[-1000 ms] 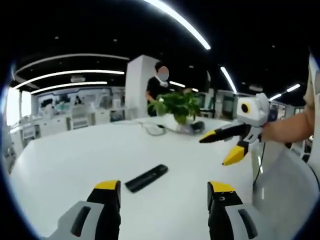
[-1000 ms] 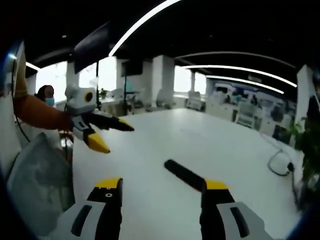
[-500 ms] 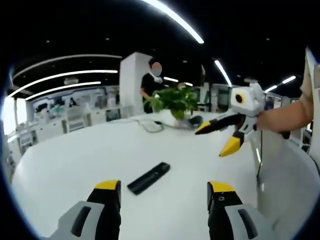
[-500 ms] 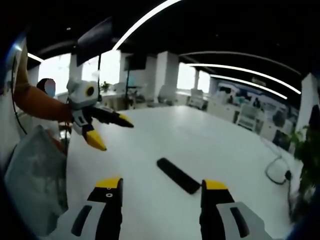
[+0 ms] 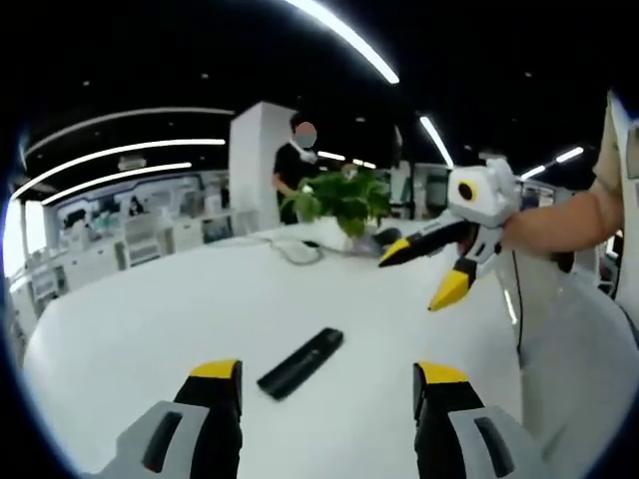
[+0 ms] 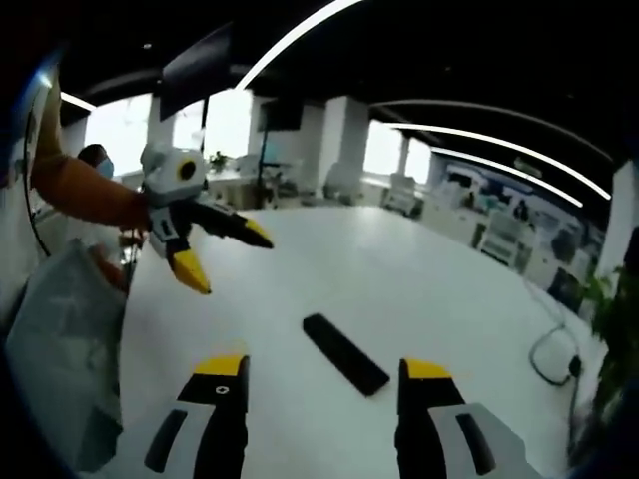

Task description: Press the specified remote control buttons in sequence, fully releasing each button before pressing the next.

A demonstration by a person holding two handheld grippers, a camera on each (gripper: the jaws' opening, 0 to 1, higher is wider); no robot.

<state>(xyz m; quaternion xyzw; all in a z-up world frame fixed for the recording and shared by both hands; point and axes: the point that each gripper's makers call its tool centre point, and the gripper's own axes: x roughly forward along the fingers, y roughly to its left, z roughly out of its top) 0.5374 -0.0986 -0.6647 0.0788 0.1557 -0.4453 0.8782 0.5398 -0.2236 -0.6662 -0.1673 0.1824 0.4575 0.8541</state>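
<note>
With both my left gripper [image 5: 318, 384] and right gripper [image 6: 321, 380] fingers spread wide and empty, the slim black plastic remote control [image 5: 301, 362] lies flat on the white table [image 5: 140, 319] just ahead; it looks light, rigid and liable to slide, so I'd pin its long edges.

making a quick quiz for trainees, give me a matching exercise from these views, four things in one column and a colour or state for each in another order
Things:
1. remote control
2. potted plant
3. table
4. left hand-held gripper

Colours or states:
A. white top
B. green leaves
C. black, lying flat
D. open, yellow-tipped jaws apart

Pairs: 1-C, 2-B, 3-A, 4-D
</note>
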